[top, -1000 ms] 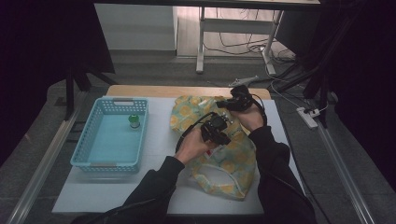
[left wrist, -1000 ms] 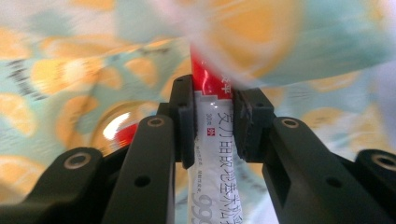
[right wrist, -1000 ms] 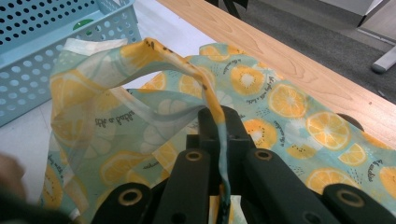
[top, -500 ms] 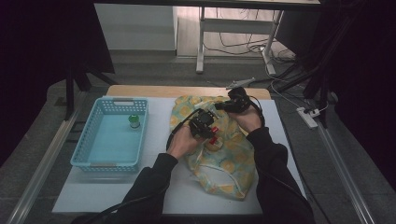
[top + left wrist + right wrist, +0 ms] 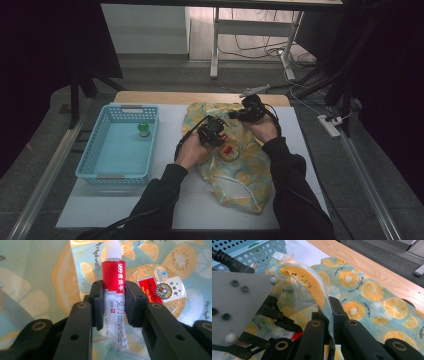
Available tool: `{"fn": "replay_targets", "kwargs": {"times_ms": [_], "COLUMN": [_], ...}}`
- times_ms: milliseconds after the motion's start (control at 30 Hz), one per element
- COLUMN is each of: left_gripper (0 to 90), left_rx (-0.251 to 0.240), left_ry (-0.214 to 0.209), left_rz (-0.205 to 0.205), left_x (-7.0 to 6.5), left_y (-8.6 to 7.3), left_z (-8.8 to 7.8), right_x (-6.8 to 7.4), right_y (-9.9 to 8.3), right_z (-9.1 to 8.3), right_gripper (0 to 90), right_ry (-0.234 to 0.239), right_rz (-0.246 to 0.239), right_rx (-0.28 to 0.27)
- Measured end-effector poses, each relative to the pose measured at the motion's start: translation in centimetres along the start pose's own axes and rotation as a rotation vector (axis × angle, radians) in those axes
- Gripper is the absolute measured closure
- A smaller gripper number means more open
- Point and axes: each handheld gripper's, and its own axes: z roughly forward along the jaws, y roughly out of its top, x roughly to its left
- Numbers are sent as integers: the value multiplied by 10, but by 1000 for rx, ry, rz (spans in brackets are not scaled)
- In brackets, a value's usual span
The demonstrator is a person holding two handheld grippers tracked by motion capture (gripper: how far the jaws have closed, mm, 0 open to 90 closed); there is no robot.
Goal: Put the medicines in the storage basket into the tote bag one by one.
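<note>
- Ointment tube (image 5: 113,277) sits between the left gripper's (image 5: 113,303) narrow, just-widening jaws, not yet lifted from the fruit-print bag (image 5: 250,175).
- Right gripper (image 5: 328,312) pinches the bag's edge, holding it open.
- Basket (image 5: 95,170) at the table's left awaits it.

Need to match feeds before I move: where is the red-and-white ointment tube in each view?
High view: ointment tube at centre, lying on the lemon-print bag.
Left gripper view: tube at centre, white cap toward the top.
Right gripper view: tube is a red-and-white sliver at the bottom, left of centre.
Shared landmark: the lemon-print bag.
</note>
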Motion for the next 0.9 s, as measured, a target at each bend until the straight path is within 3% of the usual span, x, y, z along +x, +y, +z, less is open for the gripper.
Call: {"fn": "replay_targets", "kwargs": {"times_ms": [300, 600, 900], "left_gripper": [587, 463, 301], "left_rx": [-47, -129, -155], "left_ry": [-48, -153, -166], "left_rz": [21, 18, 36], "left_x": [-5, -7, -9], "left_y": [-2, -9, -18], "left_z": [-21, -46, -65], "right_x": [1, 1, 1], "right_y": [1, 0, -2], "right_z": [-1, -2, -1], "right_gripper": [900, 900, 900], "right_ry": [-1, 0, 2], "right_rz": [0, -2, 2], "right_rx": [-4, -5, 0]}}
